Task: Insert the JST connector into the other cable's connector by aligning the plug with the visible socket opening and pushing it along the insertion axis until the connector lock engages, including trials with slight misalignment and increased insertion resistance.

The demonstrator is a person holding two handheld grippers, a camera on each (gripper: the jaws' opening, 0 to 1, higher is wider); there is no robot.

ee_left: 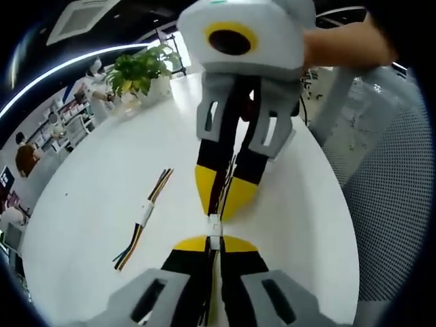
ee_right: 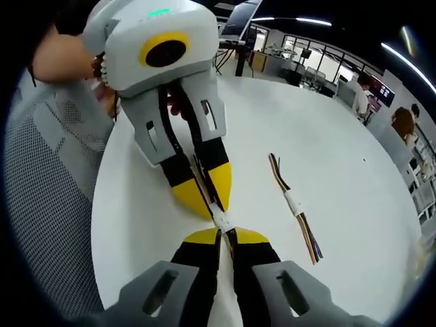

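White JST connector [ee_left: 214,231] between gripper tips | left gripper [ee_left: 214,246], right gripper [ee_right: 223,235] each clamp its cable

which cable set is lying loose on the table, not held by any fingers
The multicoloured cable pair with the white joined connector, lying apart on the white table; the other cables are pinched between both grippers.

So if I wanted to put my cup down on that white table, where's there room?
Bare patches: between the spare cable and the potted plant, and along the table edge beyond that cable. It is crowded at the middle, where the left gripper and right gripper meet at the white connectors.
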